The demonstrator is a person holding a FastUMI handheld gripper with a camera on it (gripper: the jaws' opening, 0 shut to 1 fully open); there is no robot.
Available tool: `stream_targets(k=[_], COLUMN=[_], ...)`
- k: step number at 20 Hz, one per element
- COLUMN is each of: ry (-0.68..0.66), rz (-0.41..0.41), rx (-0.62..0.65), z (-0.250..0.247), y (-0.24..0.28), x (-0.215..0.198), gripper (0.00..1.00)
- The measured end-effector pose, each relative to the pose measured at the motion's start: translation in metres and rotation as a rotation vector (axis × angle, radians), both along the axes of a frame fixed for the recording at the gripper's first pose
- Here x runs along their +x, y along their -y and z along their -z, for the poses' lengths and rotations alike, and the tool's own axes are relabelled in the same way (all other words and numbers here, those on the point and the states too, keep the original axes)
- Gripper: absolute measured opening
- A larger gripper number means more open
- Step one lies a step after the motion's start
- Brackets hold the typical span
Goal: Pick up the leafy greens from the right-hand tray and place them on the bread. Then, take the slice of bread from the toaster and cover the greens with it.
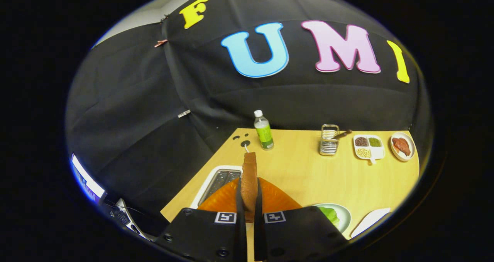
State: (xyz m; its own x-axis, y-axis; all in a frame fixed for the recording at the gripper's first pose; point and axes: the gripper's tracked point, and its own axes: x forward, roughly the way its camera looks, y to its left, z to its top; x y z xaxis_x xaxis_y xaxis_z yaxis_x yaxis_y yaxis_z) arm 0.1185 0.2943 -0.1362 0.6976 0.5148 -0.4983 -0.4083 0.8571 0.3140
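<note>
The gripper (249, 200) has its jaws closed narrow on a slice of bread (249, 179), both fingers pressing its flat faces, so the slice stands on edge between them with its long axis running up and away from the fingertips. The slice is lifted clear of the toaster (220, 178), whose slots sit just left of and beyond the fingers near the table's (308, 173) left edge.

The coming move, as I judge it, turns on the plate of leafy greens (331, 215): it lies right of the jaws, close to the near edge of the table and just beside the right finger. The slice would have to travel rightward and tip from upright to flat to cover them. Whether a bottom slice lies under the greens I cannot tell, as the gripper body cuts off most of that plate. A second white tray (369, 221) further right is also cut short.

Along the far edge stand a green-labelled bottle (264, 131), a small wire rack (329, 140), a divided dish of toppings (368, 146) and a plate of meat (402, 146), all well apart from the jaws
</note>
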Motion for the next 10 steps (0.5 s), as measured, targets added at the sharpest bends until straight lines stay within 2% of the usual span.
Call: stream_targets(k=[5, 10], ry=[-0.115, -0.229], rz=[0.055, 0.066], rx=[0.013, 0.070], z=[0.055, 0.105], y=[0.060, 0.085], x=[-0.005, -0.013], gripper=[0.11, 0.11])
